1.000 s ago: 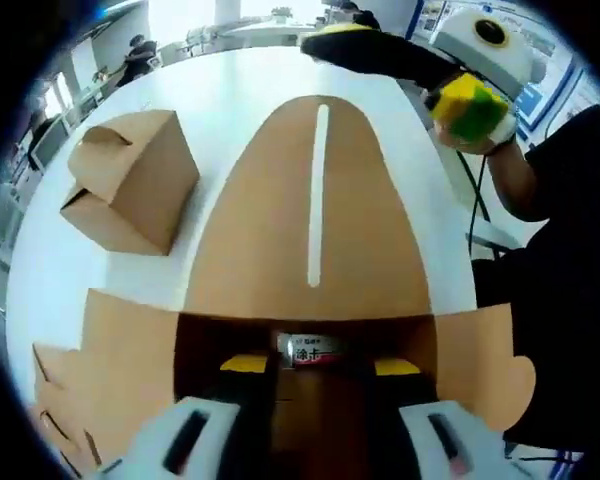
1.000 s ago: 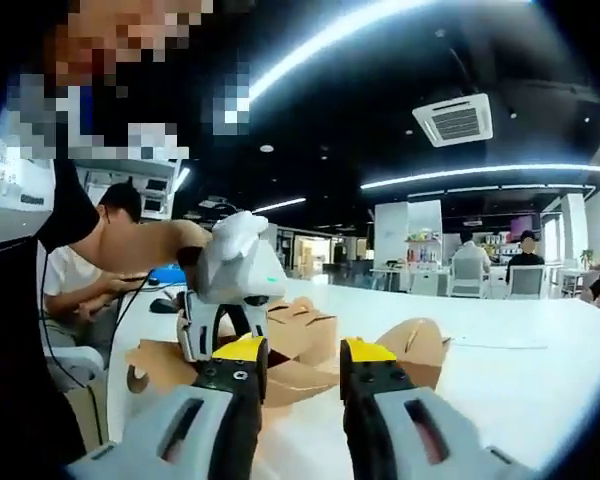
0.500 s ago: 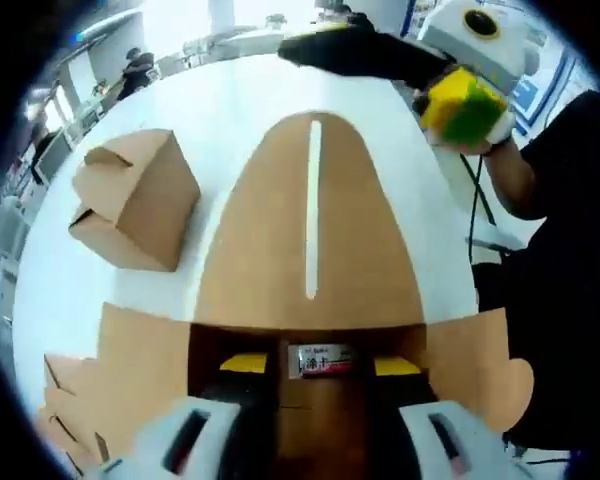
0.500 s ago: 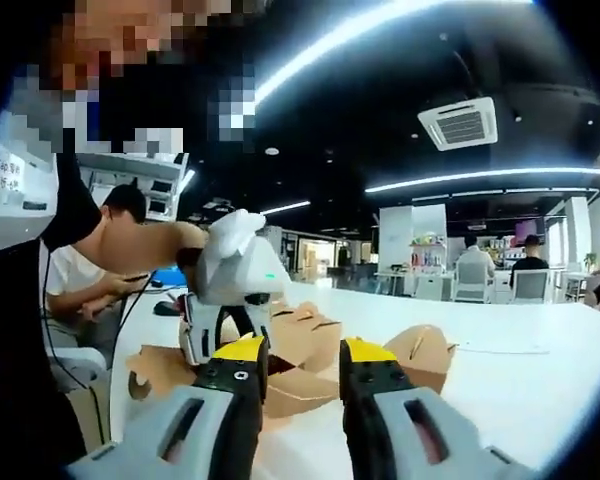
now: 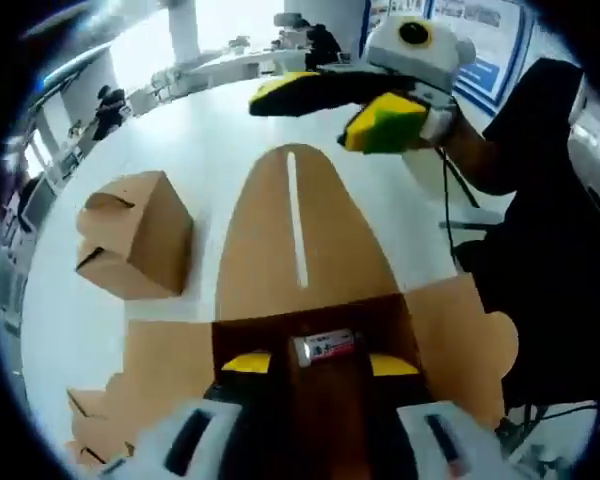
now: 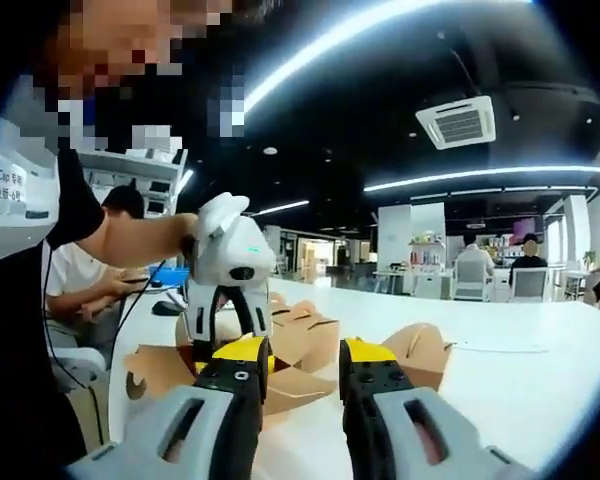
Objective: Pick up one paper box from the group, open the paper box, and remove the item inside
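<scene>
An opened paper box (image 5: 310, 300) lies spread on the white tabletop (image 5: 210, 130), its long slotted lid flap folded away and its side flaps splayed flat. In the well of the box a small labelled item (image 5: 323, 346) rests between the yellow-tipped jaws of the left hand-held gripper (image 5: 320, 365), which stand apart on either side of it and have not closed on it. The right hand-held gripper (image 6: 302, 352), seen in its own view with a narrow gap between its jaws and nothing between them, is held above the tabletop; from the left gripper view it appears raised beyond the lid flap. A closed paper box (image 5: 135, 235) sits well apart on the tabletop, and further folded boxes (image 6: 300, 335) lie behind the open one in the right gripper view.

The step in hand appears to be lifting the item out. Done well, the left jaws would centre on the item's body before closing, then rise straight up, clear of the box walls, so the light cardboard is not dragged along.
</scene>
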Demonstrator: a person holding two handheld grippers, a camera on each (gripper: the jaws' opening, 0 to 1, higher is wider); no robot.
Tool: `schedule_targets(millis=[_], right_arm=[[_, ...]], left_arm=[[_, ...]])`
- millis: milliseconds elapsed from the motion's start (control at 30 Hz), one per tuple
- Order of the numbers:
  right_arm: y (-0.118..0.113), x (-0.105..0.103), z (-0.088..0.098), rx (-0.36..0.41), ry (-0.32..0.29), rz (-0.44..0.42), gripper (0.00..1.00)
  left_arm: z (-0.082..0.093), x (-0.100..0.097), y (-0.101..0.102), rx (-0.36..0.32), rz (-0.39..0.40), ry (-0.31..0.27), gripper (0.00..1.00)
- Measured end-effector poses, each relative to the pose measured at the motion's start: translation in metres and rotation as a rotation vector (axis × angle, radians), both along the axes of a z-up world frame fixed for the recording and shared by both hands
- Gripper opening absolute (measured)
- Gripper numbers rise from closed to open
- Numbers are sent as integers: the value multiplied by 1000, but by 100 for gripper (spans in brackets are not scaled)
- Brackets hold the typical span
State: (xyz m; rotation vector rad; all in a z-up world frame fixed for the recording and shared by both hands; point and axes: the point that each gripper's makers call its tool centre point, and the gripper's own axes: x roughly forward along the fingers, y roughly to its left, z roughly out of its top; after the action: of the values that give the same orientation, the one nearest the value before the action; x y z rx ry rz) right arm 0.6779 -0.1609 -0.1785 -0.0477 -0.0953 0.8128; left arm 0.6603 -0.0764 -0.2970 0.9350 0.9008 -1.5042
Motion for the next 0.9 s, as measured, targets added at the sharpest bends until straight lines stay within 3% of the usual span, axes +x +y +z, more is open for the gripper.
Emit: schedule_targets(millis=[167,267,367,567,700,800,900], right_arm=[[-1,3,-1,-2,4,-3,30],[-1,5,-3,-6,10,-3,30],[1,5,-4,-6,14,-1,30],[4,9,-4,-4,15,4,29],[4,10,-4,-1,14,6,29],[4,14,-9,-10,27,4,29],[4,16,-17,-33,53,7,29]], left_arm=[[-7,3,-2,30,-25,-5,39],[-5,1,-11,-17,-86,5,39],[-10,11,-13,-4,-148,-80,39],[-14,9,-19,4,-196,-149,39],[-14,-1,-20,-1,-203,-159,33],[-16,-2,-23,-8,-102,-91,33],[-17,-3,-23,-22,-116,-45,31]])
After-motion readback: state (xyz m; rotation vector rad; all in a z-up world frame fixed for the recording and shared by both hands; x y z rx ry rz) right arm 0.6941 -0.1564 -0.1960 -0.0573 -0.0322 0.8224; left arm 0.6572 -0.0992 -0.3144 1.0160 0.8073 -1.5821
